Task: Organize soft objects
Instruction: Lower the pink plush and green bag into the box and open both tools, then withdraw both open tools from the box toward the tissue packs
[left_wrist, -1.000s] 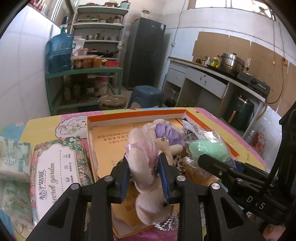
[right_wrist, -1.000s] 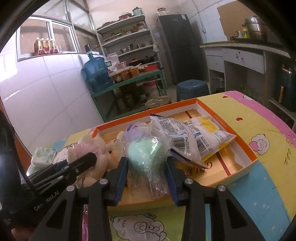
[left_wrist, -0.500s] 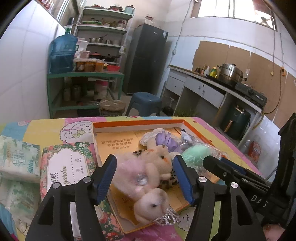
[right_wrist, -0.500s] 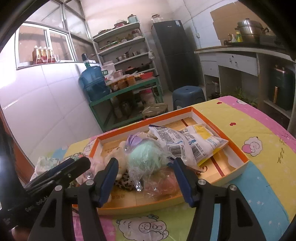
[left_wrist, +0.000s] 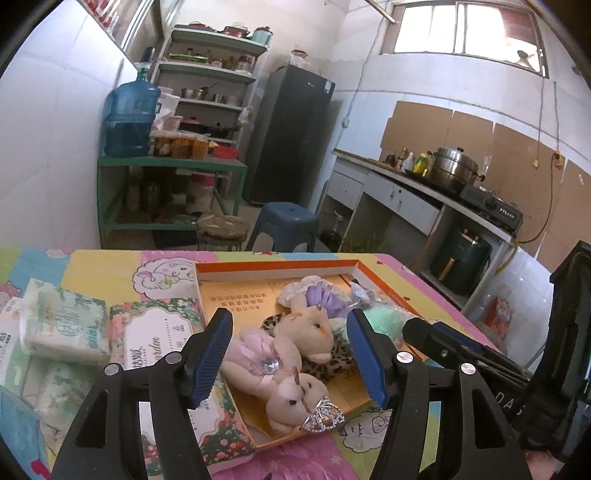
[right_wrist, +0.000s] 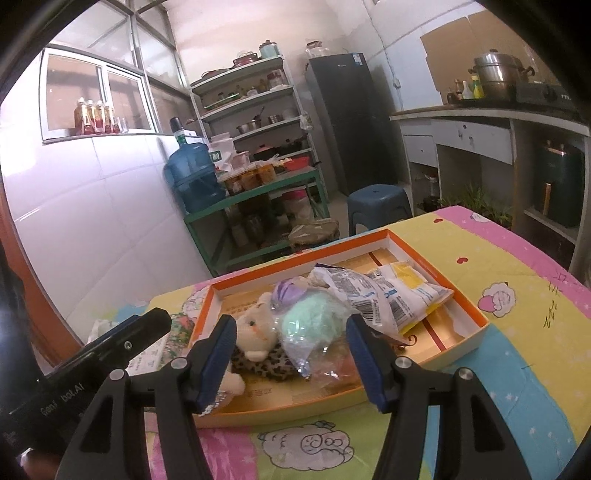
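L gripper (left_wrist: 290, 354): jaws apart, nothing pinched. 1 s ago it was clamped on the pink-dressed bear; now let go & pulled back/up.
R gripper (right_wrist: 290, 363): jaws apart too, empty. 1 s ago it squeezed the green plush in its plastic bag; also released & backed off.
Pink bear (left_wrist: 258, 356): lying in the orange tray just ahead of L gripper, between its 2 blue pads in view but not touched; head w/ silver crown (left_wrist: 323, 415) toward the near tray edge.
2nd bear (left_wrist: 308, 328): right behind the pink one, on a leopard-print cloth (left_wrist: 332, 354).
Green plush (right_wrist: 314, 314): bagged, sits in tray just ahead of R gripper, btwn bear and snack packs.
Purple plush (left_wrist: 325, 297): farther in, past the bears.
Snack packs (right_wrist: 384, 295): 2 or so, ahead-right of R gripper, leaning on the tray's right half.
Tray (right_wrist: 480, 326): orange-rimmed box lid on cartoon tablecloth; all of the above inside it.
Tissue packs (left_wrist: 62, 325): 3 or so, left of L gripper, outside tray, on table.
Change: both items dropped at the same time, both hands retreating.
Meaning: looks like 2 placements done; toys now grouped in tray. Tissue packs, also soft, prob. next if they belong in there – a guess.
Risk: crowned bear close to near rim, could tip out if nudged.
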